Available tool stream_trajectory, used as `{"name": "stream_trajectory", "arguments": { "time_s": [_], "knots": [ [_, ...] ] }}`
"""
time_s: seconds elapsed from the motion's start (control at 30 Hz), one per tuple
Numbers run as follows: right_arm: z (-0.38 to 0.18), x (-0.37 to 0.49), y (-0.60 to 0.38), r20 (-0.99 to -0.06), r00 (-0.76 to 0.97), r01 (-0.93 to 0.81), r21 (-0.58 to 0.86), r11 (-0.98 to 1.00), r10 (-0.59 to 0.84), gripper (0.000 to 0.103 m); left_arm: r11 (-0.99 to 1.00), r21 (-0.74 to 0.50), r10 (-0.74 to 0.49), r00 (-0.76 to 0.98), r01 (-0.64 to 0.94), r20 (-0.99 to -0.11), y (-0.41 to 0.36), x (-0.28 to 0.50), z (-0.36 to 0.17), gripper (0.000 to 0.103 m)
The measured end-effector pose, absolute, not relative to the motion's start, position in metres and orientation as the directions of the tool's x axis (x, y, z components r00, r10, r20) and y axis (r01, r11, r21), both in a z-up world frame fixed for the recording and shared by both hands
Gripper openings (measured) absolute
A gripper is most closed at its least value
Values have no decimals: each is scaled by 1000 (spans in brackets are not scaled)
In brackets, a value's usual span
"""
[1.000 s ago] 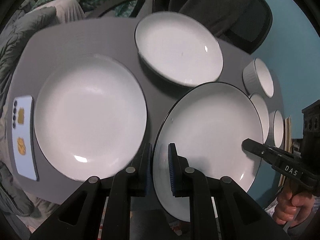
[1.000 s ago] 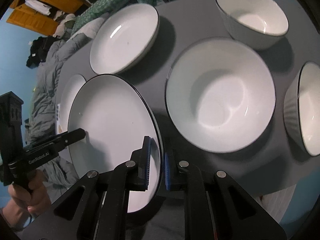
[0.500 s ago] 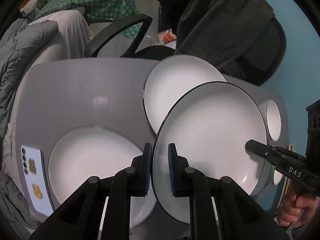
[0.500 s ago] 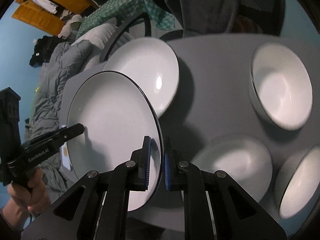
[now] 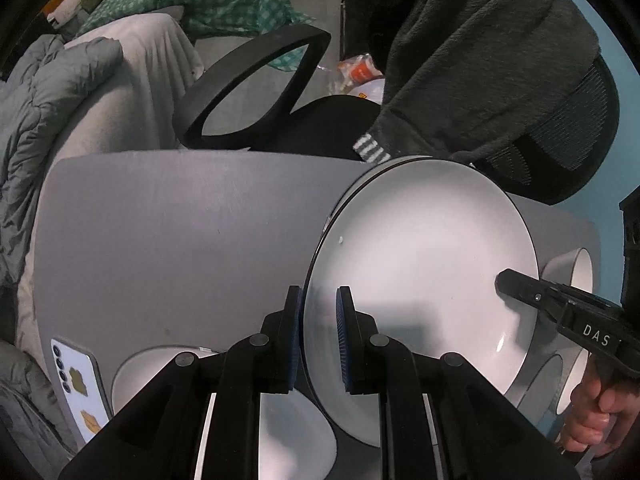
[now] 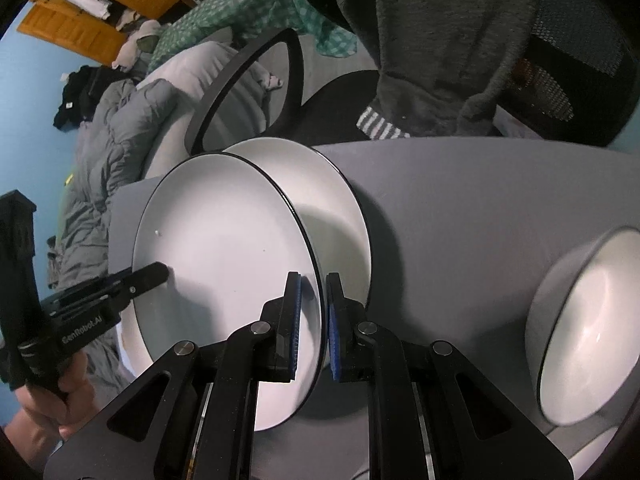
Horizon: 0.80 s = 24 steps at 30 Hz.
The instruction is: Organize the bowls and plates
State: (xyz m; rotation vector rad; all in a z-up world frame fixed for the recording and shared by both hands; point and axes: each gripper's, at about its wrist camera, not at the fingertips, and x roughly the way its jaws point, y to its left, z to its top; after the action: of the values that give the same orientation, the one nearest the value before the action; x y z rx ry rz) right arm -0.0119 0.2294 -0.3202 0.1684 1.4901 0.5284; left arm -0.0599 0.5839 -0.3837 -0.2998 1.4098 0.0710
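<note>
Both grippers hold one large white plate with a black rim (image 5: 424,272), lifted above the grey table (image 5: 168,232). My left gripper (image 5: 318,340) is shut on its left edge; my right gripper (image 6: 312,328) is shut on its right edge (image 6: 224,264). A second white plate (image 6: 340,216) lies on the table just behind and under the held one, near the far edge. A third white plate (image 5: 288,436) lies low in the left wrist view, partly hidden by my fingers.
White bowls stand at the right: one (image 6: 592,332) in the right wrist view, others (image 5: 572,276) behind the held plate. A phone (image 5: 80,384) lies at the table's left edge. A black chair (image 5: 256,92) with a dark garment (image 5: 480,64) stands behind the table.
Both grippers have carried the plate up and toward the far side of the table; it now overlaps the far plate. The large left plate has dropped low in the left wrist view.
</note>
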Motion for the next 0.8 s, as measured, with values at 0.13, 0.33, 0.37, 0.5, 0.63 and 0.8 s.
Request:
{"name": "stream_trajectory", "arguments": {
  "time_s": [0.13,0.33,0.37,0.5,0.63,0.8],
  "knots": [
    [-324,-4,231,-902,-26,-224,426,876,432,12,958,-161,-128,147,-238,-981,528,-44,-360,15],
    [-328,1,229,-906,-32,-218,418,882,421,13,959,-156,-126,135,-236,-983,479,-31,-332,15],
    [-329,1,228,-908,-31,-217,415,884,418,13,960,-154,-125,134,-234,-983,479,-36,-327,15],
    [-331,3,229,-917,-32,-215,395,893,398,13,965,-143,-115,133,-222,-984,480,-41,-327,15],
    [-328,6,232,-929,-26,-230,365,902,369,14,971,-132,-105,142,-199,-984,481,-40,-320,15],
    [-328,10,237,-934,-66,-251,355,901,350,22,975,-132,-106,149,-181,-983,475,-31,-322,15]
  ]
}}
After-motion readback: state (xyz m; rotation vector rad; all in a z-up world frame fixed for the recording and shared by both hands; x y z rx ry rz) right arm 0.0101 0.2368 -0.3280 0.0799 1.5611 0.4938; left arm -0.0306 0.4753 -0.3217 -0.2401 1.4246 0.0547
